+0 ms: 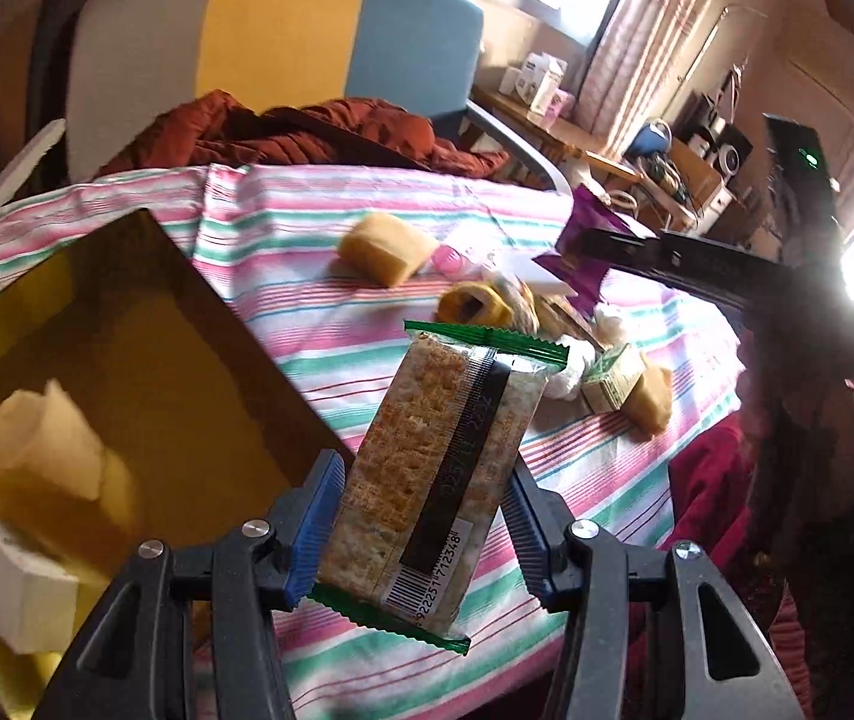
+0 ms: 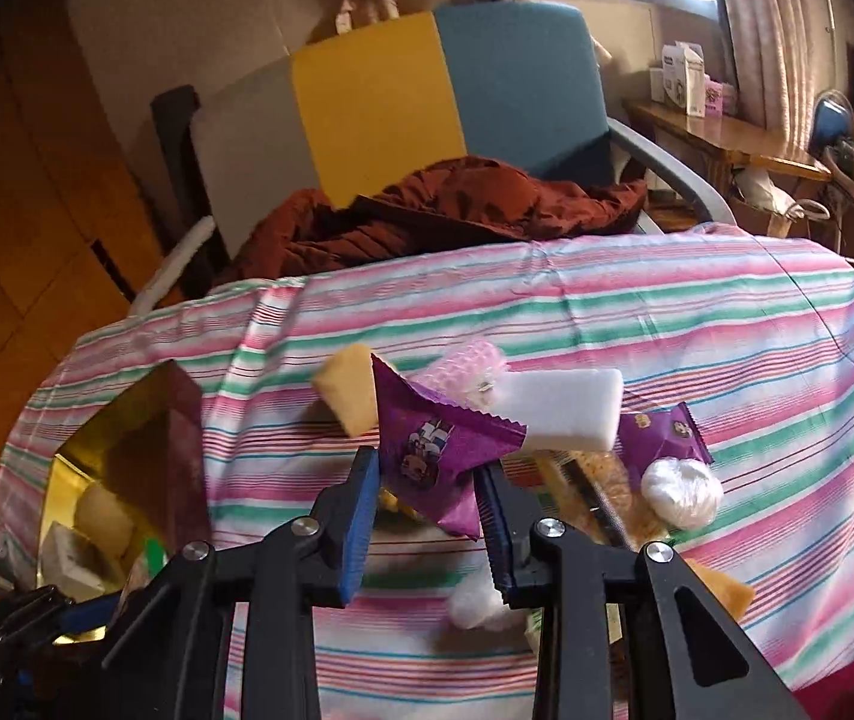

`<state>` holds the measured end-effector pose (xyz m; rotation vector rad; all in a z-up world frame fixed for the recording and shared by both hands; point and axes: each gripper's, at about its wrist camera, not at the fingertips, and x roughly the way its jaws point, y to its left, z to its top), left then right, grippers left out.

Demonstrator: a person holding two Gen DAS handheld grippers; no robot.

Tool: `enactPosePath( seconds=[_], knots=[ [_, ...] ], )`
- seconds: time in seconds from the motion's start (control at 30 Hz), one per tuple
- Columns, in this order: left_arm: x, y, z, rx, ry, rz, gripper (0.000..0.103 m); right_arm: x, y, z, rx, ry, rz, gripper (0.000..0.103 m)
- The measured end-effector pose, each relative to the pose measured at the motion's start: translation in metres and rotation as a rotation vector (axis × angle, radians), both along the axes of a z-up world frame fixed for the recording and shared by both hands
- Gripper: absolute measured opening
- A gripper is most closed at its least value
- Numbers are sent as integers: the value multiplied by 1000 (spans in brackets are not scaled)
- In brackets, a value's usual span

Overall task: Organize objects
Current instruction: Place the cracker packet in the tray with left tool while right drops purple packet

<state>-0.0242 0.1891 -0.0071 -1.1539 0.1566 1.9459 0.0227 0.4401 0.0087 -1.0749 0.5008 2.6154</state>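
Observation:
My left gripper [image 1: 420,516] is shut on a green-edged cracker packet [image 1: 439,468] and holds it above the striped cloth, just right of the gold-lined box [image 1: 144,324]. My right gripper [image 2: 427,510] is shut on a purple snack packet [image 2: 433,450], lifted over the pile of items. The box also shows at the left in the right wrist view [image 2: 126,450], with several items inside. On the cloth lie a yellow sponge [image 2: 348,396], a white foam block [image 2: 565,408], a second purple packet [image 2: 667,432] and a white plastic ball [image 2: 682,489].
The table wears a pink, green and white striped cloth [image 2: 667,312]. A grey, yellow and blue chair [image 2: 402,96] with a rust-red jacket [image 2: 457,204] stands behind it. A wooden side table [image 2: 721,138] with boxes is at the far right.

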Motion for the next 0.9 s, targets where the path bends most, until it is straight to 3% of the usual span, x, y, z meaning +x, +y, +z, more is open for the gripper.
enactPosePath(
  seconds=[0.37,0.63,0.9],
  knots=[
    [-6,-72,10,46,20,177,53,-8,-85,16,-2,37,200,33],
    [-35,-140,14,60,43,379,53,-28,-149,13,-14,30,357,33],
    [-74,-176,15,36,87,523,53,-40,-204,-2,-25,-22,493,33]
  ],
)
